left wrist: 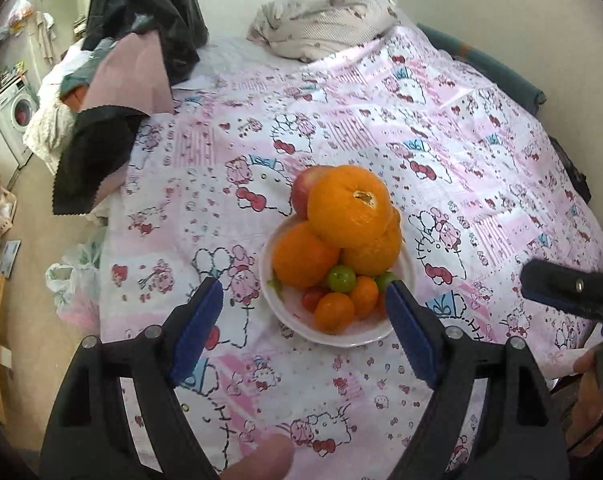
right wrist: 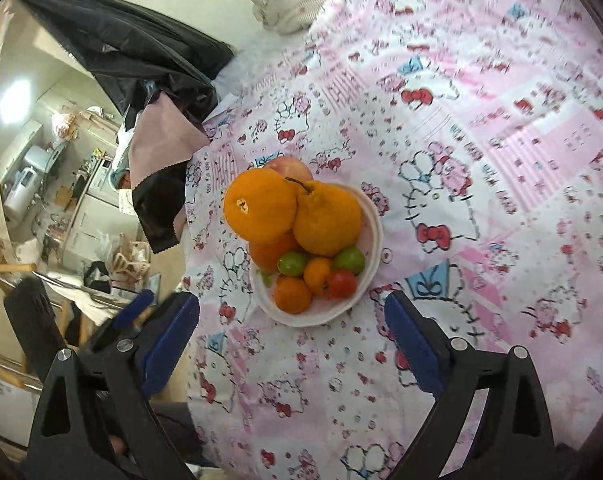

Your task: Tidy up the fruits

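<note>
A white bowl [left wrist: 337, 338] stands on the pink cartoon-print bedspread [left wrist: 441, 140], heaped with fruit. A big orange [left wrist: 347, 206] tops the pile, with a red apple [left wrist: 303, 192] behind it. Other oranges, small tangerines [left wrist: 334, 312], green fruits [left wrist: 341, 278] and a red tomato [left wrist: 313, 298] lie lower down. My left gripper [left wrist: 303, 286] hovers above the bowl's near side, open and empty. In the right wrist view the bowl [right wrist: 375, 232] holds a knobbed orange with a stem [right wrist: 327, 220] beside the top orange [right wrist: 261, 208]. My right gripper [right wrist: 291, 298] is open, short of the bowl, and holds nothing.
Dark and pink clothes [left wrist: 141, 40] are heaped at the bed's back left. A folded beige blanket [left wrist: 321, 28] lies at the far end. The bed's left edge drops to a floor with a plastic bag [left wrist: 73, 276]. A washing machine [left wrist: 17, 112] stands farther left.
</note>
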The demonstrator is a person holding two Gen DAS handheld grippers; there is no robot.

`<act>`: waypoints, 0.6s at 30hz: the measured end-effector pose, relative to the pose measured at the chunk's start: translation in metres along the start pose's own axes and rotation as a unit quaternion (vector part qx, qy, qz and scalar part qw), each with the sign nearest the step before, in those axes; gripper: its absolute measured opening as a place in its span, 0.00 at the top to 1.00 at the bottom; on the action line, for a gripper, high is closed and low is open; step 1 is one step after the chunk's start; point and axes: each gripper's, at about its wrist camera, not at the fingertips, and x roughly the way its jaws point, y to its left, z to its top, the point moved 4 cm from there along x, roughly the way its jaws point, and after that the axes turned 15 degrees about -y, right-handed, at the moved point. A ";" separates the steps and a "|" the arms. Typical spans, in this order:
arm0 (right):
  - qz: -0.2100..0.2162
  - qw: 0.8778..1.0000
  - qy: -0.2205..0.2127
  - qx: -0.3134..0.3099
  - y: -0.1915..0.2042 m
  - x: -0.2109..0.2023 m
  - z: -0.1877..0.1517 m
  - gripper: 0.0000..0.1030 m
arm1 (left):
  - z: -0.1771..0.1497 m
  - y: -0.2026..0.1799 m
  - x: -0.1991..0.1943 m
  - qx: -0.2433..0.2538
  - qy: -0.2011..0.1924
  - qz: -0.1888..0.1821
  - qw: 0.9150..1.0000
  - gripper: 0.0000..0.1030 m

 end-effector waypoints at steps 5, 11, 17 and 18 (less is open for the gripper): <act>-0.026 0.998 -0.020 -0.047 0.008 -0.021 -0.013 0.05 | -0.009 0.010 -0.026 -0.016 -0.006 0.006 1.000 0.20; -0.052 0.993 -0.050 -0.095 0.017 -0.039 -0.026 0.05 | -0.021 0.012 -0.060 -0.015 -0.028 0.017 0.999 0.18; -0.071 0.987 -0.075 -0.124 0.020 -0.046 -0.036 0.00 | -0.025 0.017 -0.079 -0.031 -0.046 0.032 0.998 0.11; -0.074 0.985 -0.082 -0.134 0.022 -0.048 -0.035 0.00 | -0.025 0.018 -0.081 -0.032 -0.049 0.033 0.998 0.11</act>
